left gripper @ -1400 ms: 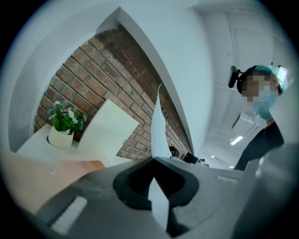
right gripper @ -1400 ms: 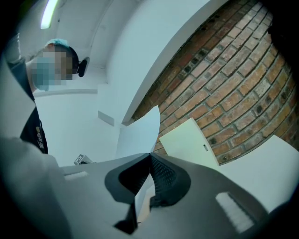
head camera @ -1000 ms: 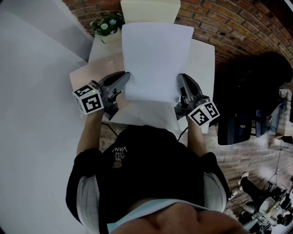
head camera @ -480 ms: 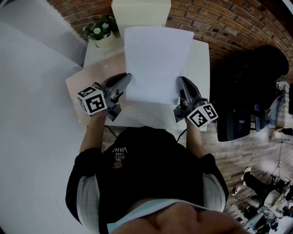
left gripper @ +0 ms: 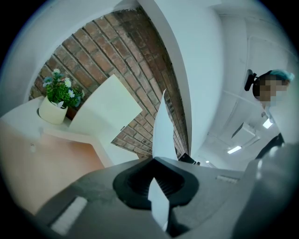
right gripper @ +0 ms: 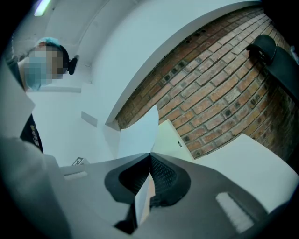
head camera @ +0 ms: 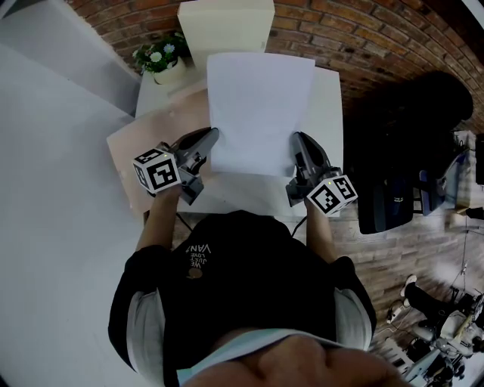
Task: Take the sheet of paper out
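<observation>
Pinching the sheet of paper point(head camera: 257, 106) near its closest corners, left gripper point(head camera: 210, 137) and right gripper point(head camera: 297, 142) both clamped on it, I've eased it down a touch over the table point(head camera: 330, 98), so it looks out of the cream box point(head camera: 225, 23) at the far edge, whose inside I can't see.

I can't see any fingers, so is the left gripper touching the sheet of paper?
Touching. The left gripper view shows the left gripper shut on the edge of the sheet of paper.
</observation>
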